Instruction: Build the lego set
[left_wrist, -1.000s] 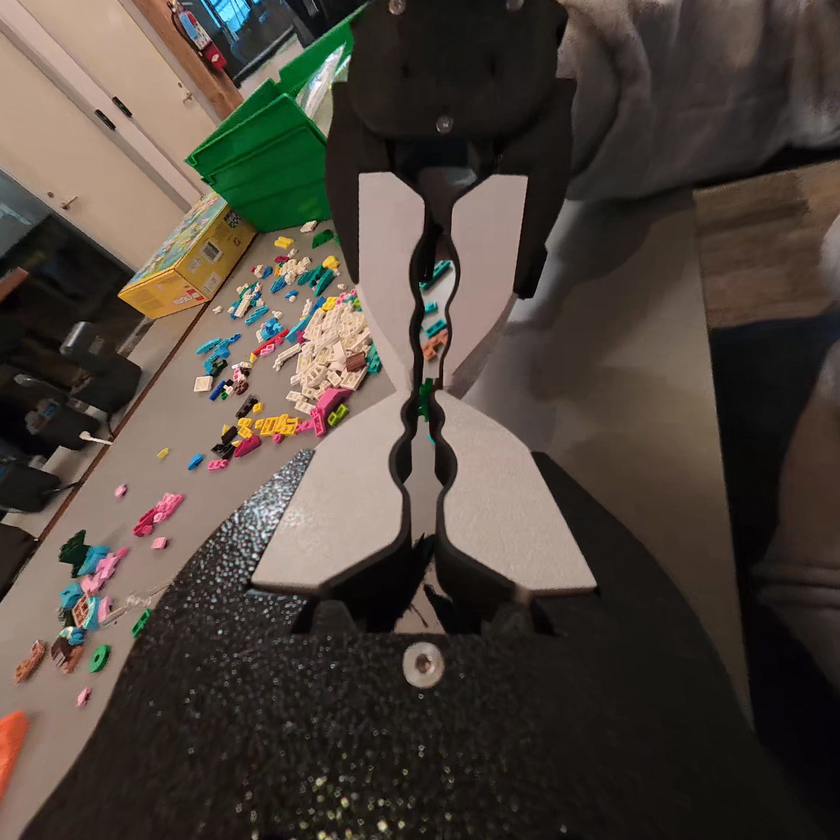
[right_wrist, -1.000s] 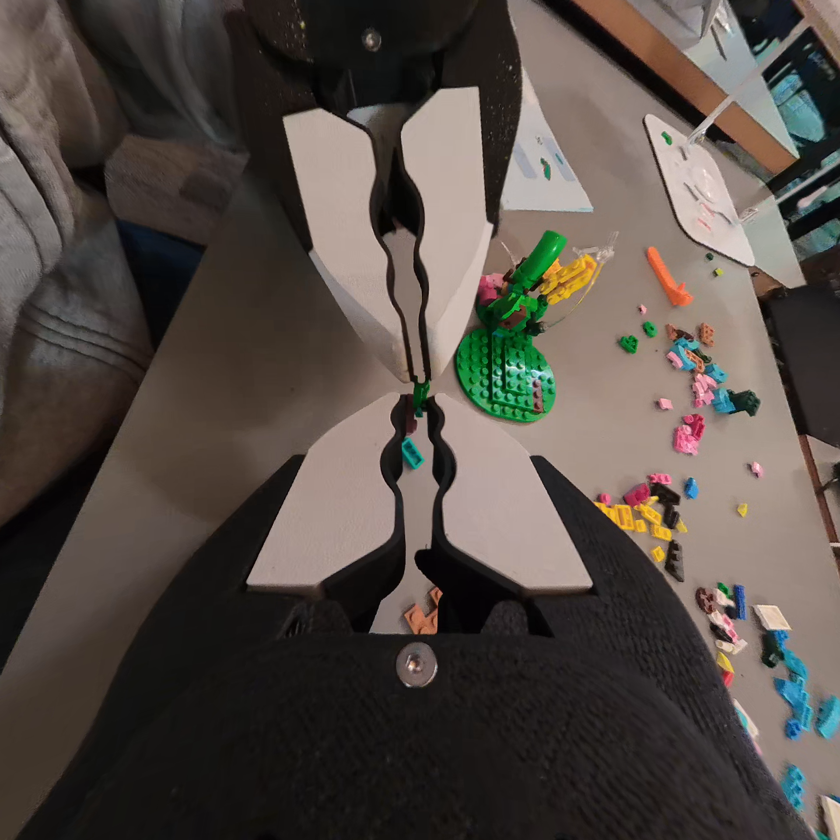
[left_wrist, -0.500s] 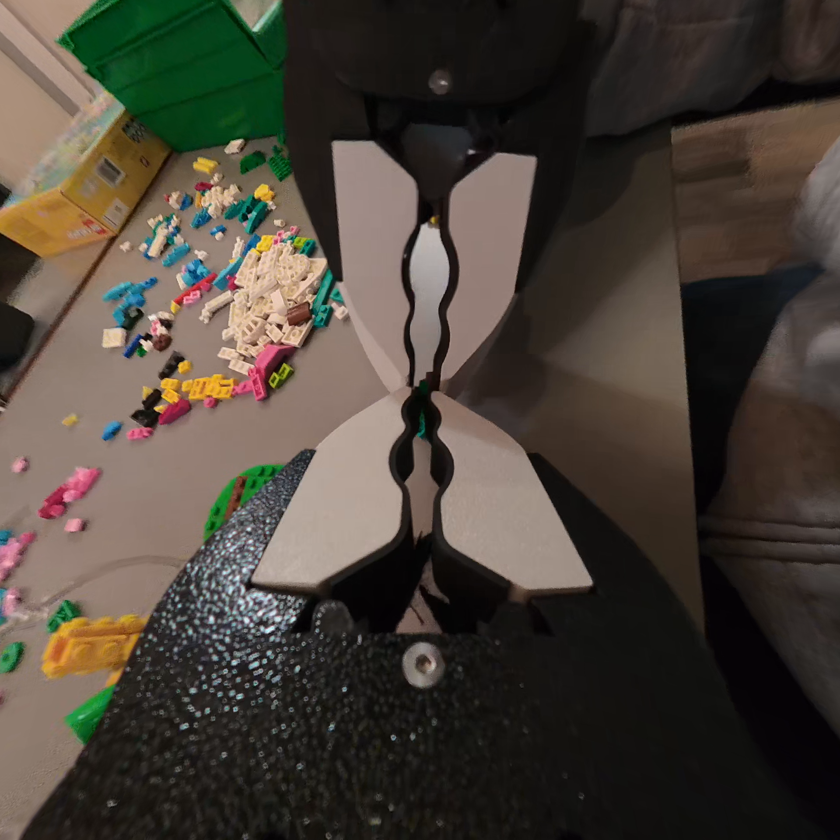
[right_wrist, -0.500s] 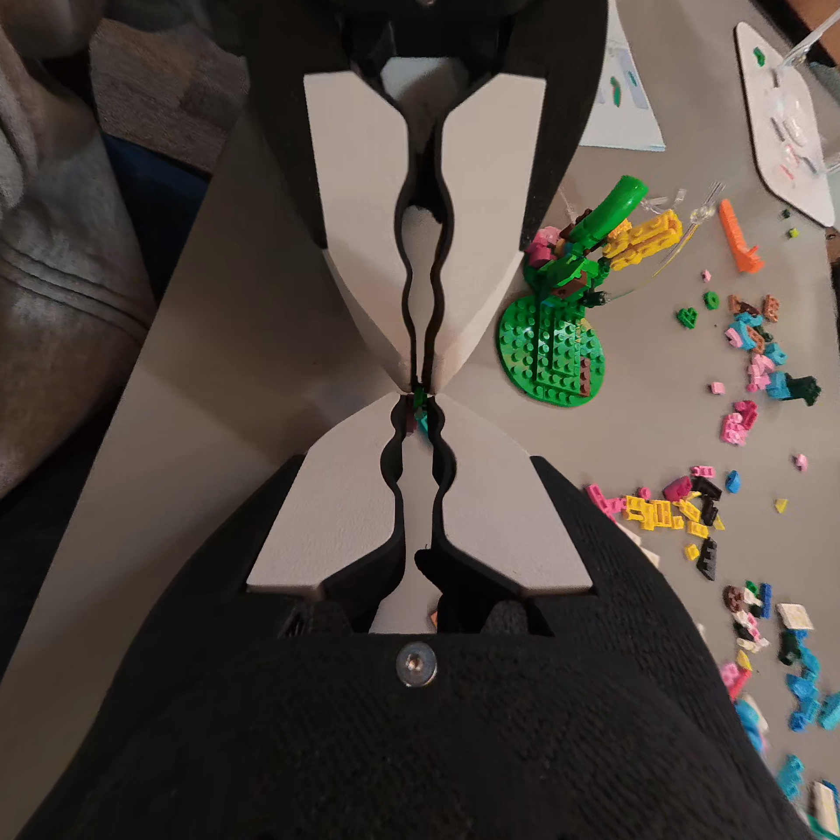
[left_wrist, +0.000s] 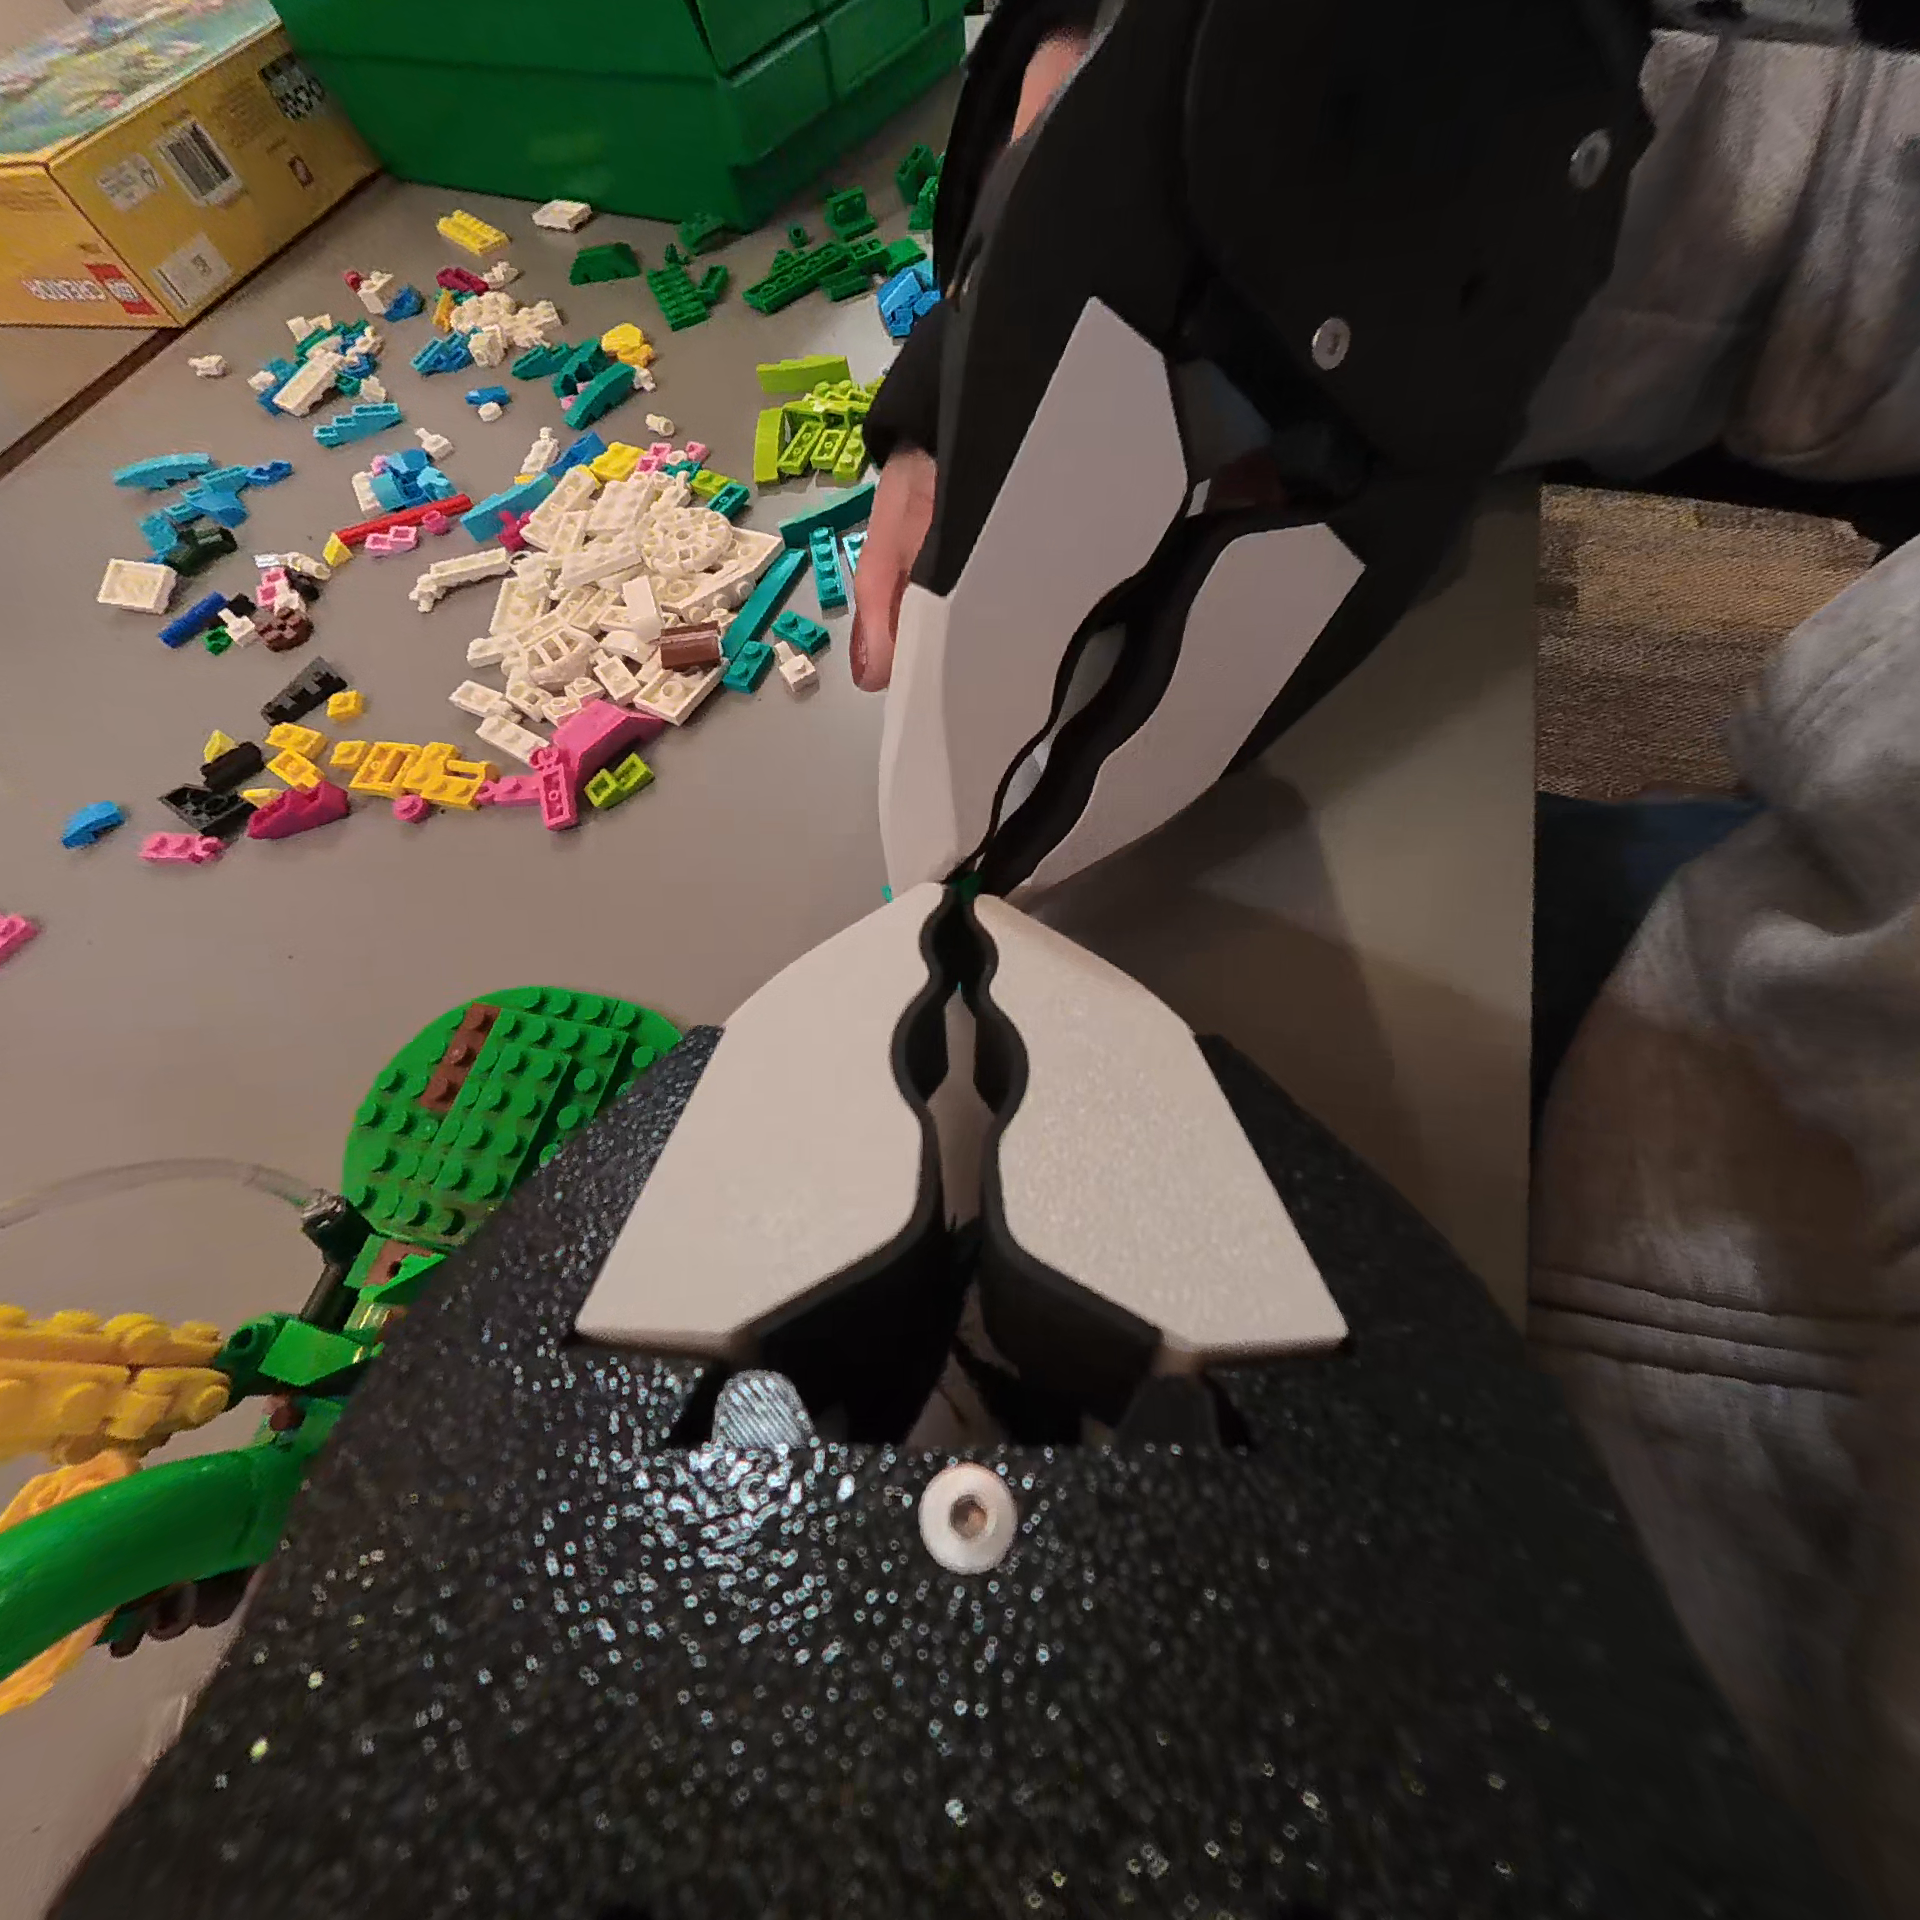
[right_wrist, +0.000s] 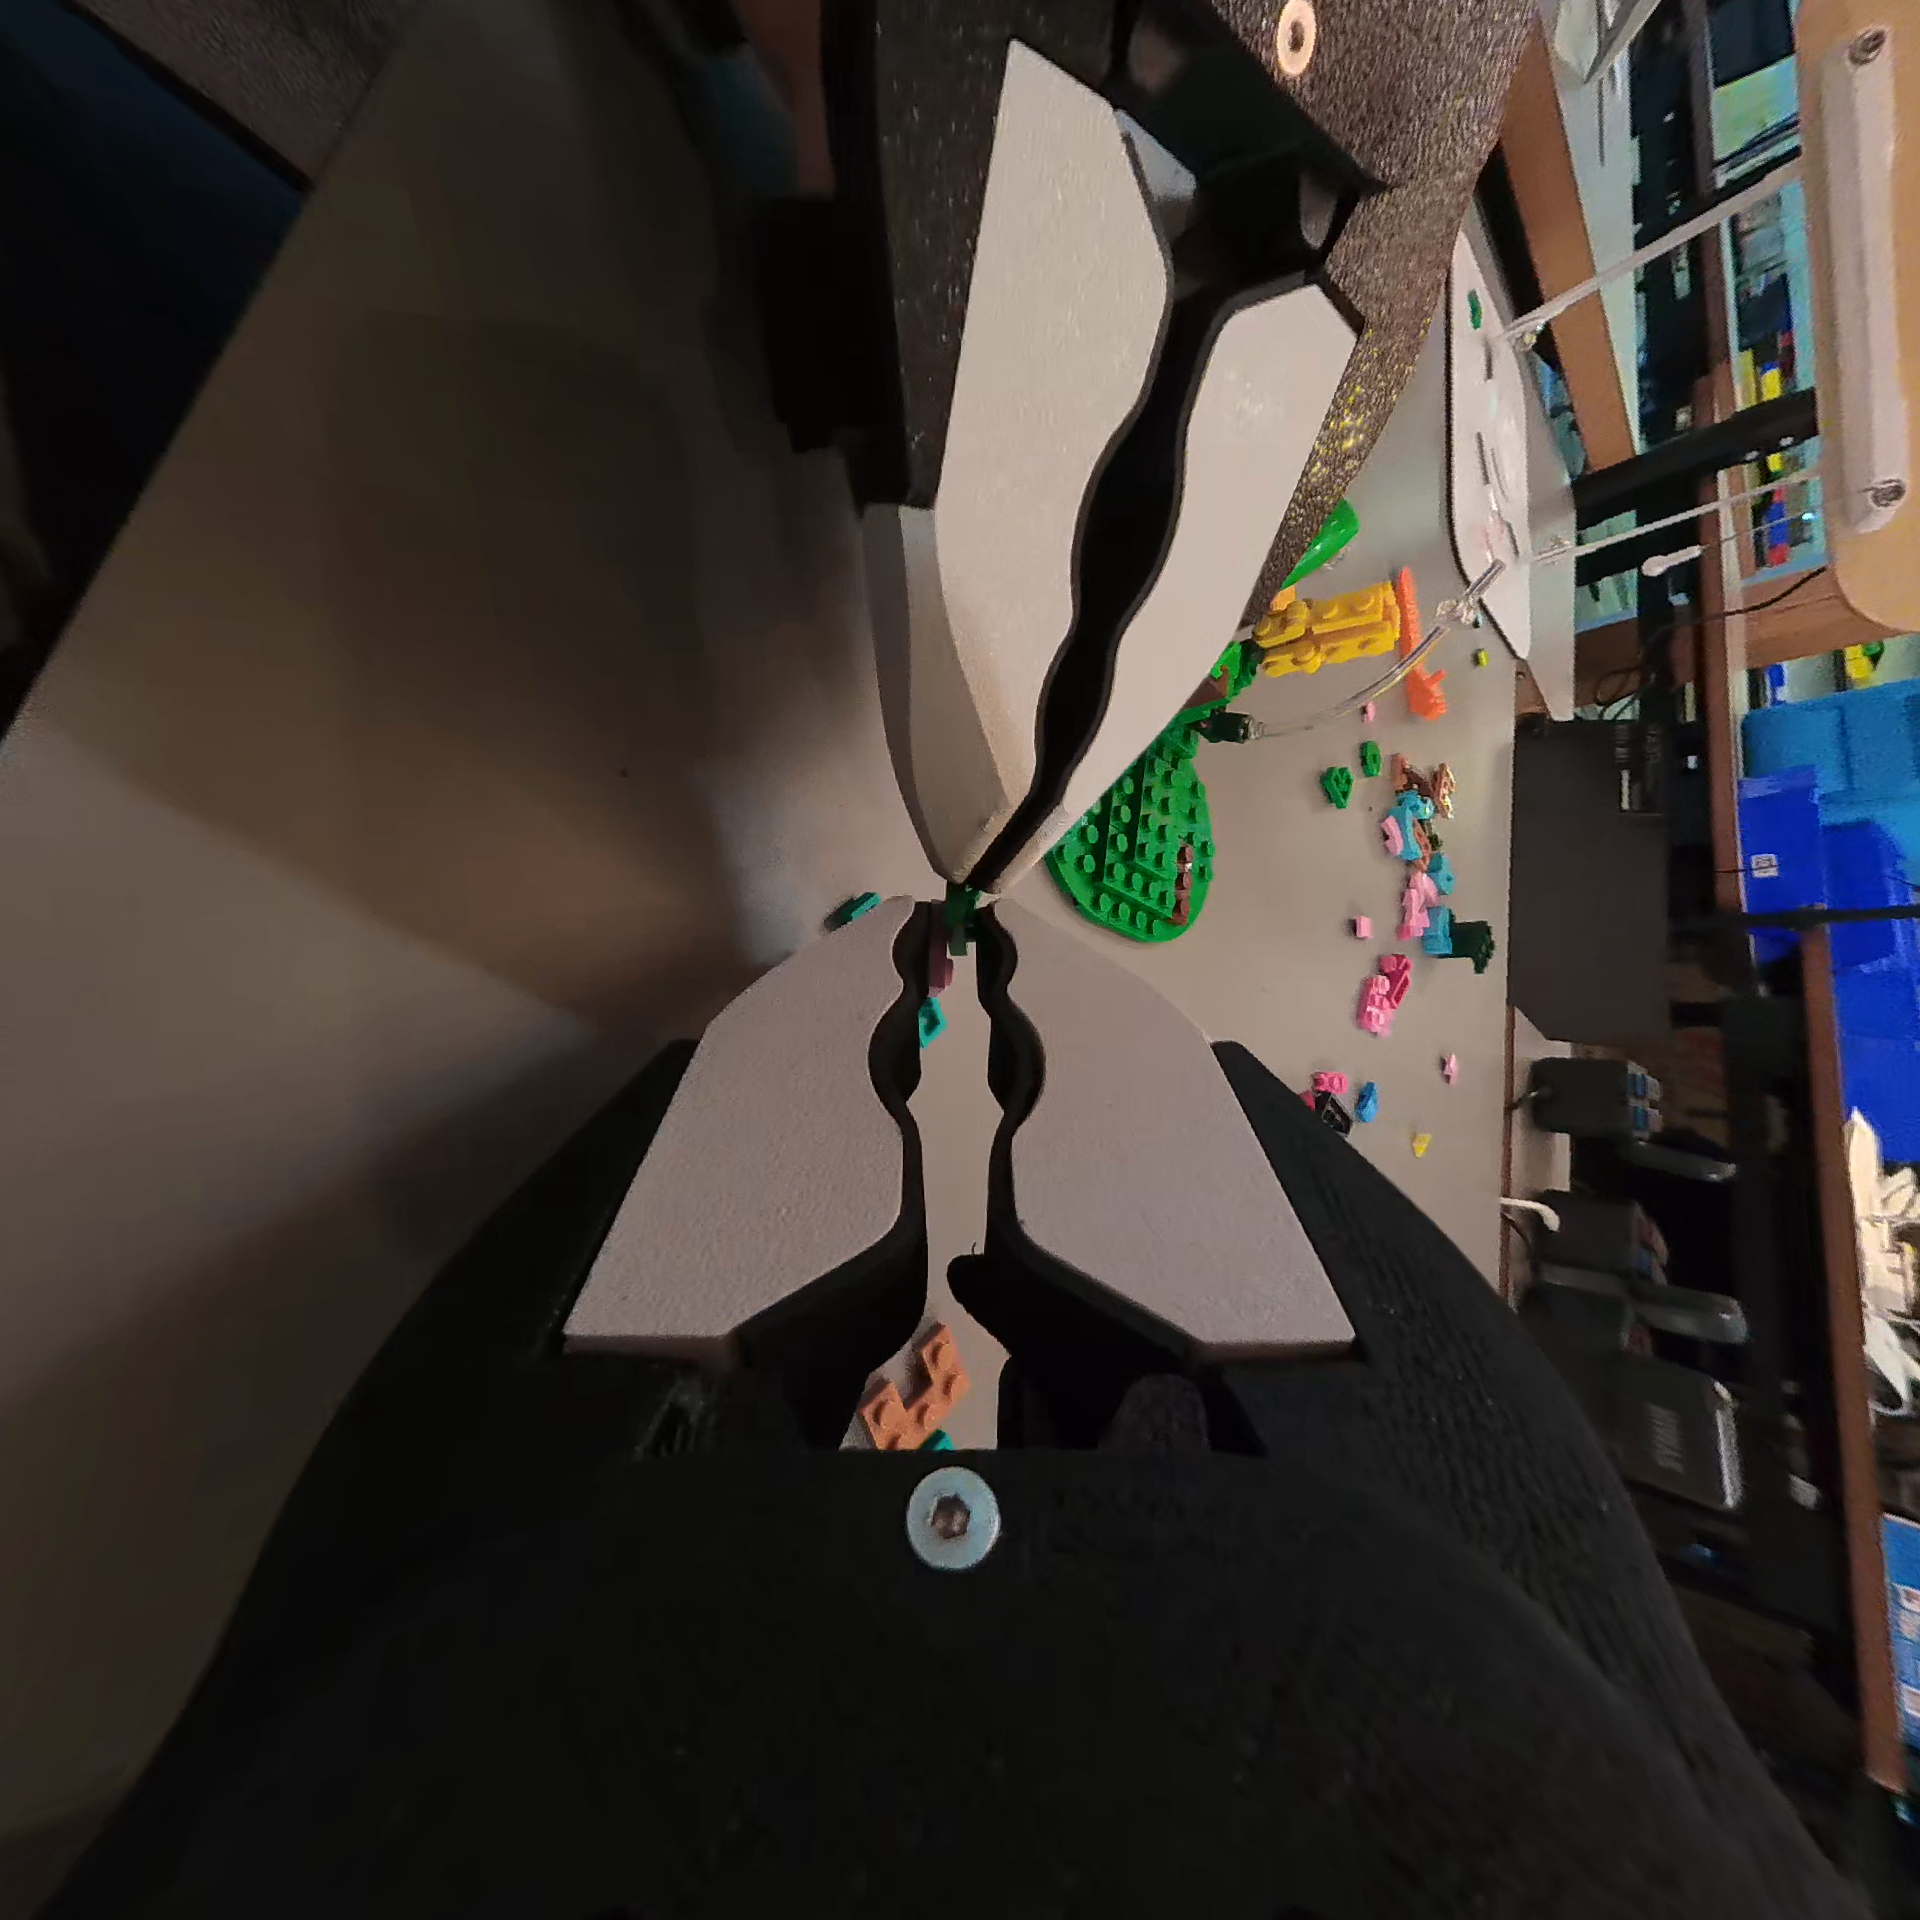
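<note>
Left wrist view: left gripper (left_wrist: 958, 902) fingers pinched on a tiny green piece (left_wrist: 966, 886), tip to tip with the right gripper (left_wrist: 977, 868) above the desk (left_wrist: 520, 935).

Right wrist view: right gripper (right_wrist: 961, 920) fingers narrow, gripping the same green piece (right_wrist: 961, 920); it looks light, rigid and easily dropped, best held by its ends.

Loose bricks (left_wrist: 582, 582) of many colours lie scattered across the grey table (left_wrist: 312, 935). Green bins (left_wrist: 644, 94) and a yellow box (left_wrist: 135, 177) stand at its far edge. A round green studded plate (left_wrist: 488, 1101) lies nearer, beside a yellow-and-green brick build (left_wrist: 125, 1392).
</note>
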